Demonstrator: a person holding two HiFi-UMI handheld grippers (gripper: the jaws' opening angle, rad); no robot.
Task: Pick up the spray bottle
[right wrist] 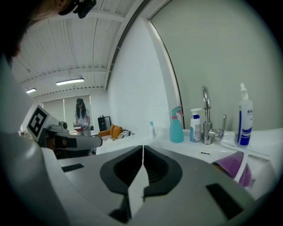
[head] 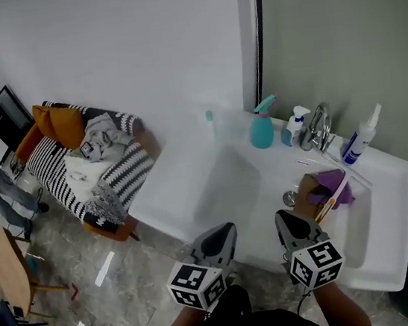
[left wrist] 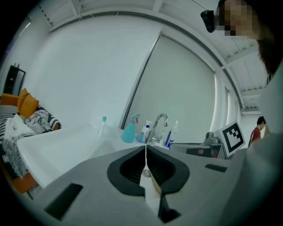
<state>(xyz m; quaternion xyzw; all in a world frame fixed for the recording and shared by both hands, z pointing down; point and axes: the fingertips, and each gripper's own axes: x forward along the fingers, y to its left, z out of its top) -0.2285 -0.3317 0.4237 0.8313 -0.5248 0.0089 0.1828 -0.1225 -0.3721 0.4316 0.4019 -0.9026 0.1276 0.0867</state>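
Sink counter (head: 184, 180) carries the spray bottle (head: 262, 129); left gripper (head: 225, 231) and right gripper (head: 282, 217), jaws together, well short.

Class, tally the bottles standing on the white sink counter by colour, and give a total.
Teal spray bottle: 1
White bottles with blue labels: 2
Small pale bottle with teal cap: 1
Total: 4

Spray bottle (head: 262, 129): teal, see-through body widening to the base, teal trigger head on top. Upright, untouched, on white counter (head: 185, 187) at its back edge by the wall. Upper centre-right in head view, approx. centre in left gripper view, right of centre in right gripper view.
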